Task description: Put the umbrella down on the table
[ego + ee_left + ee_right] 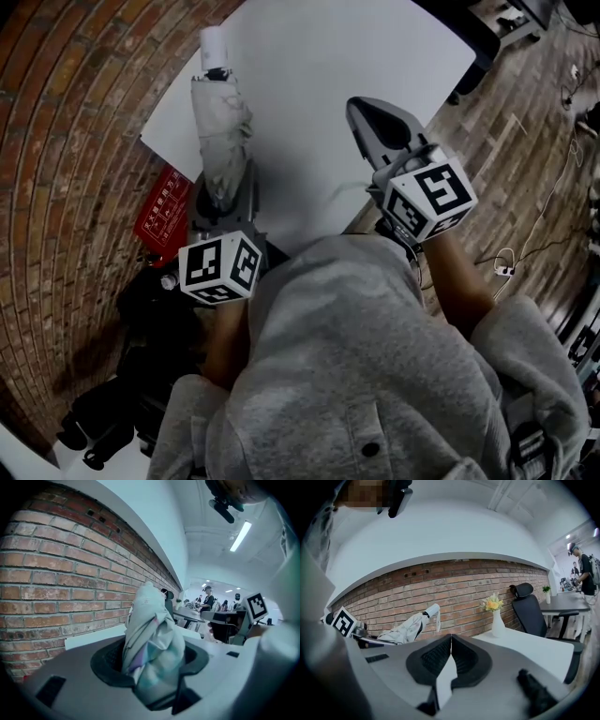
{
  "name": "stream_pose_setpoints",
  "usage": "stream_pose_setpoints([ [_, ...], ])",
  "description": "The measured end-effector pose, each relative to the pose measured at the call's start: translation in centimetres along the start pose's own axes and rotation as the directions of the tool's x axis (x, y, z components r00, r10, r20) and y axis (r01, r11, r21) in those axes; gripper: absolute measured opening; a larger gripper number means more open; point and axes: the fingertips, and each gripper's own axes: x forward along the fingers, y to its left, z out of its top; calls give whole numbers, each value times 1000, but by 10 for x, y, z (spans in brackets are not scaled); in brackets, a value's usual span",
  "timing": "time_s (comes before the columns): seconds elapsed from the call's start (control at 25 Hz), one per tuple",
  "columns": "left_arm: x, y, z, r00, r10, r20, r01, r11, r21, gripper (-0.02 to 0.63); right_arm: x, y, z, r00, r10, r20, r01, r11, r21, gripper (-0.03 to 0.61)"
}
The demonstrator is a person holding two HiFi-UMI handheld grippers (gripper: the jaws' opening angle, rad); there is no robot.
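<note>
- Two grippers are over the table [328, 112].
- My left gripper [223, 192] is clamped on the folded umbrella [221, 117], with fabric bunched between its fingers.
- I see the umbrella over the table's left edge, tilted, with its white handle end raised.
- My right gripper [367, 112] hovers over the table's right side, fingers pressed together and empty.
- A vase [498, 620] stands on the table's far side.

Folded pale-grey fabric umbrella [221, 131] sits in the left claw [224, 195] (above the white tabletop [375, 56], near its left edge); right claw [366, 112] is to its right.
</note>
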Motion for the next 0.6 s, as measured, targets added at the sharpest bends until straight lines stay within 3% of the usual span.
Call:
stream_pose_setpoints([
  [0.6,24,19,-29,997,-4,-74,1,999,-36,242,25,3,-15,998,0,-68,0,1000,-3,25],
])
